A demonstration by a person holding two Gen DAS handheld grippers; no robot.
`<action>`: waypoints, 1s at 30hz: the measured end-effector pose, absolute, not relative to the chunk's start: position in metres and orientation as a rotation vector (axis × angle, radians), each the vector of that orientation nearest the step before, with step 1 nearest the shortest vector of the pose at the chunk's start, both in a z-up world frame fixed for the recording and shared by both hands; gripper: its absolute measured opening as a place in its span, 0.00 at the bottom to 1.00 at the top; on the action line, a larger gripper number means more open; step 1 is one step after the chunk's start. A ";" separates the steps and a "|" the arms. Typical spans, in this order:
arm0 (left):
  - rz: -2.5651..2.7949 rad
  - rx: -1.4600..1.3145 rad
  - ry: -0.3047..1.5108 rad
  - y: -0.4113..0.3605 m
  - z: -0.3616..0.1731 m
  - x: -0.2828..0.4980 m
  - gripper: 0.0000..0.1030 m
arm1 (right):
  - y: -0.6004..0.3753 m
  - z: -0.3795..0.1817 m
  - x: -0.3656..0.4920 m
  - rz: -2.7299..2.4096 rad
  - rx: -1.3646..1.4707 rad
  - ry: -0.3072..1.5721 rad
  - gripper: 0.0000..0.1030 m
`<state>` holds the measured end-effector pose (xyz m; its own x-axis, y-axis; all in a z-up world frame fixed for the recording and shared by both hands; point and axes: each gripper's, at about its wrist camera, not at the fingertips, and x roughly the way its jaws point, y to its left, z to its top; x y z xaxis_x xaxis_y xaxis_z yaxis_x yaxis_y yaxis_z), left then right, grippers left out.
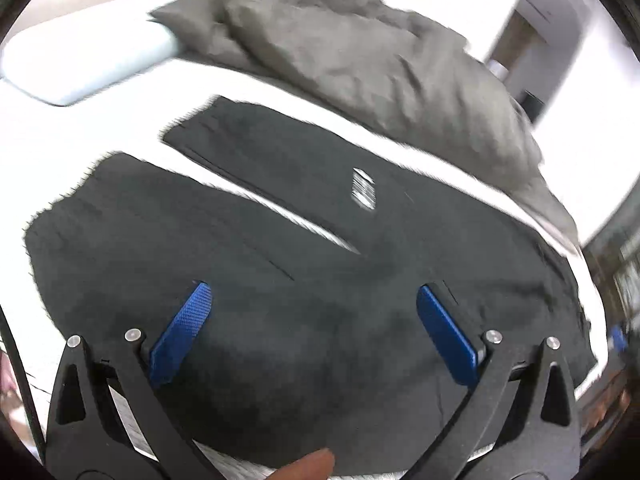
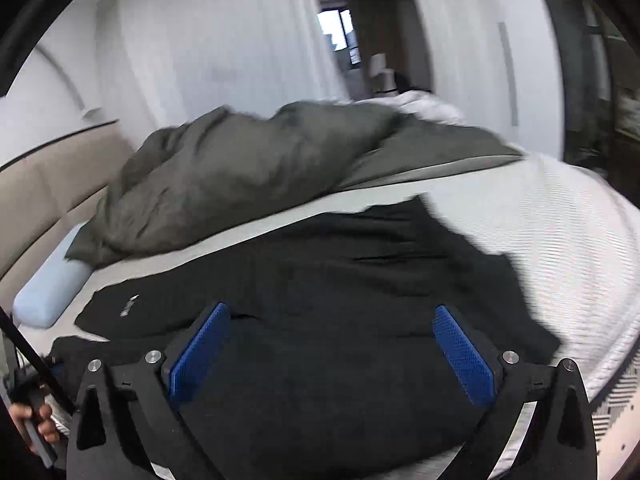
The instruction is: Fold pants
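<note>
Black pants [image 1: 280,272] lie spread on a white bed [image 1: 80,152], the two legs reaching toward the upper left with a white gap between them and a small white label [image 1: 364,189] on the far leg. My left gripper [image 1: 314,300] hangs open above the near leg, its blue pads [image 1: 182,332] wide apart and nothing between them. In the right wrist view the same pants [image 2: 340,280] fill the middle, the waist end toward the right. My right gripper [image 2: 332,320] is open above the cloth, blue pads [image 2: 464,356] far apart and holding nothing.
A crumpled grey duvet [image 1: 380,72] [image 2: 248,168] is heaped across the far side of the bed. A pale blue pillow [image 1: 88,68] [image 2: 48,292] lies at the head end by a beige headboard [image 2: 44,196]. A hand [image 2: 36,424] grips the other handle at lower left.
</note>
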<state>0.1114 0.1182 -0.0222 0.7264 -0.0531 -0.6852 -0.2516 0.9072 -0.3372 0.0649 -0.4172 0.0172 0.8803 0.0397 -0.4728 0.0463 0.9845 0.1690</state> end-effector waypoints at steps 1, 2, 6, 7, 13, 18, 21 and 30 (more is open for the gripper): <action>0.120 -0.458 0.750 0.130 -0.018 0.117 0.99 | -0.403 0.016 0.077 0.034 0.181 0.498 1.00; 0.119 -0.489 0.751 0.139 -0.016 0.123 0.99 | -0.391 0.014 0.090 0.070 0.192 0.503 1.00; 0.205 -0.553 0.768 0.179 -0.012 0.164 0.99 | -0.359 0.003 0.130 0.155 0.240 0.505 1.00; 0.213 -0.587 0.785 0.190 -0.014 0.177 0.99 | -0.354 0.002 0.138 0.163 0.248 0.499 1.00; 0.175 -0.820 0.902 0.235 -0.057 0.240 0.80 | -0.356 -0.019 0.147 0.160 0.195 0.457 1.00; 0.230 -0.869 0.946 0.244 -0.085 0.258 0.66 | -0.364 -0.024 0.131 0.146 0.149 0.436 1.00; 0.248 -0.908 0.905 0.250 -0.088 0.261 0.30 | -0.366 -0.027 0.131 0.152 0.175 0.445 1.00; 0.280 -0.927 0.731 0.267 -0.067 0.231 0.01 | -0.366 -0.027 0.133 0.129 0.170 0.450 1.00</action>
<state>0.2314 0.2669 -0.0670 0.7292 -0.0835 -0.6791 -0.5154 0.5858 -0.6254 0.1325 -0.3658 -0.0265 0.8927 0.1614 -0.4208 -0.0866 0.9777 0.1912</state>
